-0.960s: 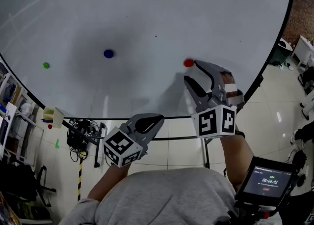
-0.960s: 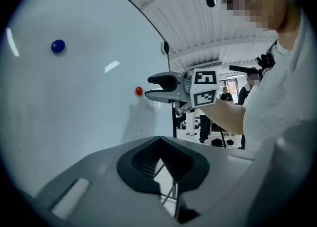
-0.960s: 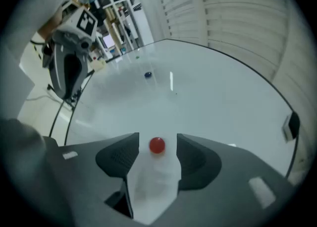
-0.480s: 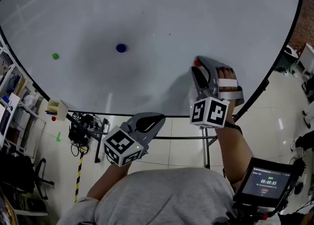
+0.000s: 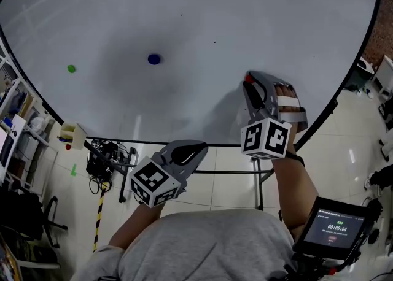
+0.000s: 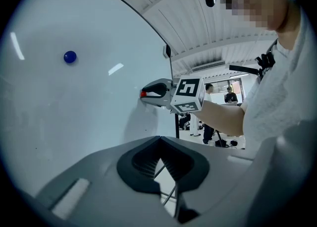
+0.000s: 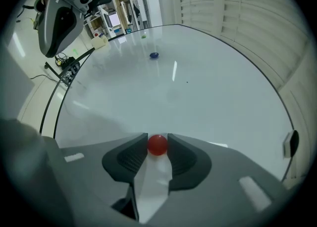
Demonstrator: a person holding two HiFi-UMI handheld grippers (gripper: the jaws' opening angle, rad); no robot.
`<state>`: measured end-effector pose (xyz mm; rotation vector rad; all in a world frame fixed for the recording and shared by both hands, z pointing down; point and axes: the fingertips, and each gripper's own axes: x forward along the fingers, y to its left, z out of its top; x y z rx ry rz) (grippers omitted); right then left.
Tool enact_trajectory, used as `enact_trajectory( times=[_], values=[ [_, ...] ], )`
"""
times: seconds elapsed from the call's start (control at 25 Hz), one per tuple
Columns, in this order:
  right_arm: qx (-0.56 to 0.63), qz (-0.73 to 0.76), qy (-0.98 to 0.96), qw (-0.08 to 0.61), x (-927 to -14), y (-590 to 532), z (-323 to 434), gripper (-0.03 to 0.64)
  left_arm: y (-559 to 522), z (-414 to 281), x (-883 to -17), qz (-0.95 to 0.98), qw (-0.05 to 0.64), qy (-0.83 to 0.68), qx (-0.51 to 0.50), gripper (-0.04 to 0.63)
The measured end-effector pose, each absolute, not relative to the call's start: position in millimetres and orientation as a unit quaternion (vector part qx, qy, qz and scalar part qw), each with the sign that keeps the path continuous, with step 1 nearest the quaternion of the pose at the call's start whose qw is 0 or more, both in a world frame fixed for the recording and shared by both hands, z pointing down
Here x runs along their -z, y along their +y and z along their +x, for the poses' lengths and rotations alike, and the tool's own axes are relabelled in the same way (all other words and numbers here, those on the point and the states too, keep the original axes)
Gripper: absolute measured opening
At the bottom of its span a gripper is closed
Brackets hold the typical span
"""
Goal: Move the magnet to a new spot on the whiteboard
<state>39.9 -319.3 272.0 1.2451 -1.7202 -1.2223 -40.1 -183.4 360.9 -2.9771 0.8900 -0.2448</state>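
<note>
A red magnet [image 5: 248, 79] sticks to the whiteboard [image 5: 184, 16] at its lower right. My right gripper [image 5: 249, 84] reaches level against the board. Its jaws have just been closing, and in the right gripper view the red magnet [image 7: 158, 144] sits between the tips of my right gripper [image 7: 157, 140], pressed from both sides. The left gripper view shows the same grip from the side, red magnet [image 6: 143, 93] at the jaw tips. My left gripper [image 5: 198, 148] hangs below the board's lower edge, shut and empty, left gripper [image 6: 159, 140] with tips meeting.
A blue magnet [image 5: 153, 59] and a green magnet [image 5: 71, 69] stick further left on the board. A yellow box [image 5: 72, 132] hangs at the board's lower left edge, with cables [image 5: 101, 160] below. A small screen [image 5: 334, 227] is at bottom right. Shelves [image 5: 12, 114] stand on the left.
My right gripper has moved up to the red magnet and its jaws have closed round it. The left gripper has stayed where it was.
</note>
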Motion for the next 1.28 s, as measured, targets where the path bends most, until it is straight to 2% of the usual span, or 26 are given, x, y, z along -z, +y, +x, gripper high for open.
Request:
enact_trajectory(
  times=[0.2,0.48,0.68,0.92,1.28],
  values=[
    [0.441,0.473,-0.692,0.32,-275.1,-313.7,41.2,0.12,-185.5,-39.7,-362.6,-0.956,0.012,0.282,0.078,-0.025],
    [0.268,0.386,-0.873,0.131,-275.7,-248.8,38.9,0.123,-192.1,-40.3,-365.0,-0.958,0.016,0.276,0.075,-0.025],
    [0.166,0.348,-0.921,0.052,-293.2,-221.8,48.0,0.126,-196.8,-41.8,-363.7,-0.96,0.019,0.27,0.071,-0.025],
    [0.087,0.335,-0.938,0.012,-329.7,-211.0,50.8,0.126,-199.8,-38.5,-367.7,-0.961,0.021,0.265,0.074,-0.025],
    [0.047,0.325,-0.945,0.013,-353.5,-208.9,42.7,0.126,-200.4,-34.3,-360.1,-0.966,0.006,0.255,0.043,-0.025]
  ],
)
